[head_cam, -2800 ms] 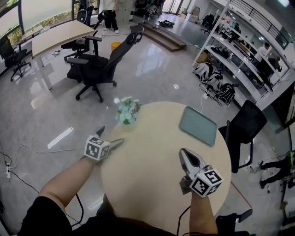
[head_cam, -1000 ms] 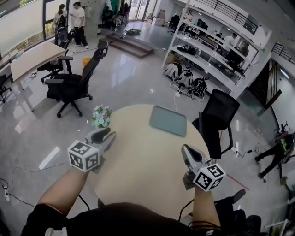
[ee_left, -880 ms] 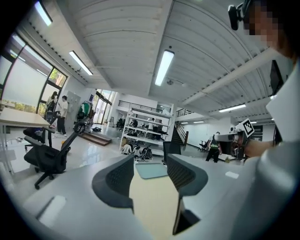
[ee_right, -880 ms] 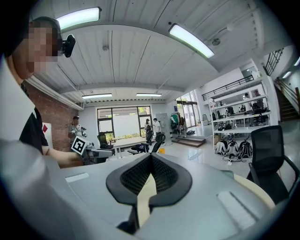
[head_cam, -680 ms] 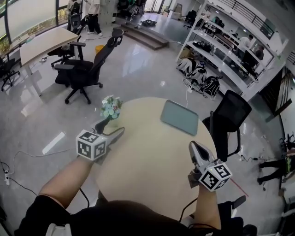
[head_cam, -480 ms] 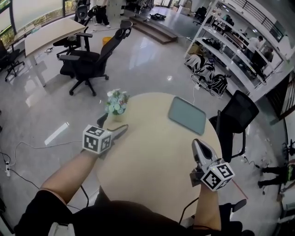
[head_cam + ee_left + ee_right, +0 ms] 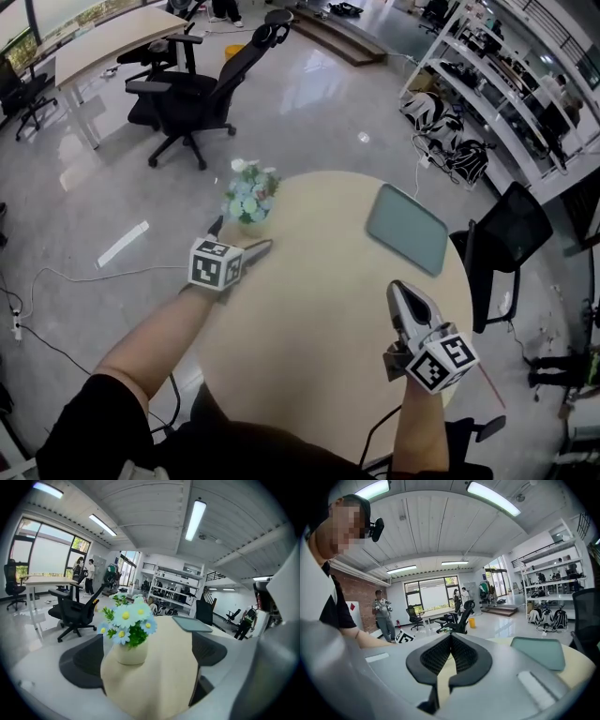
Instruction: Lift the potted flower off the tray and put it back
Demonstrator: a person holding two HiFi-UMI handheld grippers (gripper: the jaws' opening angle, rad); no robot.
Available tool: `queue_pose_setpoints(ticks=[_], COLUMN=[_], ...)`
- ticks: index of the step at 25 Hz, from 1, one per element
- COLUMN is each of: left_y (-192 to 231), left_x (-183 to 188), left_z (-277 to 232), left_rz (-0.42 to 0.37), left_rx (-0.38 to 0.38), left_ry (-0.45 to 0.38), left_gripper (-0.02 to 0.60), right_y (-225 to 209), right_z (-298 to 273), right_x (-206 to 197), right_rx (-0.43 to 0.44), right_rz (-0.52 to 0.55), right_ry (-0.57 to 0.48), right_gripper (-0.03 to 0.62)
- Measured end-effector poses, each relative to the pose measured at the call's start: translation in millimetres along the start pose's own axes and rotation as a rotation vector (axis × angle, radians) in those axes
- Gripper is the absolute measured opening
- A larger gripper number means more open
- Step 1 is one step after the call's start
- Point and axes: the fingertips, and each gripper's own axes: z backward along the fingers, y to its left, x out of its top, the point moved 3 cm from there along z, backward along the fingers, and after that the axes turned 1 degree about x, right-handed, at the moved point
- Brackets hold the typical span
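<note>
The potted flower (image 7: 250, 199), pale blue and white daisies in a cream pot, stands at the far left edge of the round beige table (image 7: 328, 309), not on the grey-green tray (image 7: 406, 228). My left gripper (image 7: 242, 236) sits just short of the pot, and its jaws have just been opening. In the left gripper view the pot (image 7: 131, 651) shows just ahead of the wide-open left gripper (image 7: 147, 660), nearer its left pad and untouched, with the tray (image 7: 191, 625) behind. My right gripper (image 7: 398, 289) hovers over the near right of the table, shut and empty; in the right gripper view its pads (image 7: 440, 656) meet.
A black office chair (image 7: 202, 98) stands on the floor beyond the flower. Another black chair (image 7: 502, 248) is pushed up to the table's right side, beside the tray. Shelving with bags (image 7: 469, 112) runs along the far right. A cable (image 7: 84, 277) lies on the floor at left.
My left gripper has dropped and moved forward to the flower, and its jaws have gone from nearly shut to wide open. The right gripper has sunk a little and stays shut.
</note>
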Motion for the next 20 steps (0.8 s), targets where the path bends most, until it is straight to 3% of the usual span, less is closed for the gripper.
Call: queue_pose_setpoints(ticks=[4,9,20], left_y=[20.7,30.6,38.5], left_x=[-15.5,-28.0,-28.7], left_z=[-34.8,-70.4,-123.3], left_rz=[0.009,-0.049,-0.08], left_rx=[0.027,0.047,0.091], left_ry=[0.008,0.016,0.033], left_gripper=[0.572,0.584,0.584], right_y=[-10.7,-23.0,-43.3], right_z=[-20.8,-39.8,-62.4], right_x=[-15.1,-33.3,-51.5], right_rx=[0.005,0.007,0.011], right_rz=[-0.004,-0.004,-0.034], right_ry=[0.017,0.033,0.051], right_gripper=[0.014,0.014,0.014])
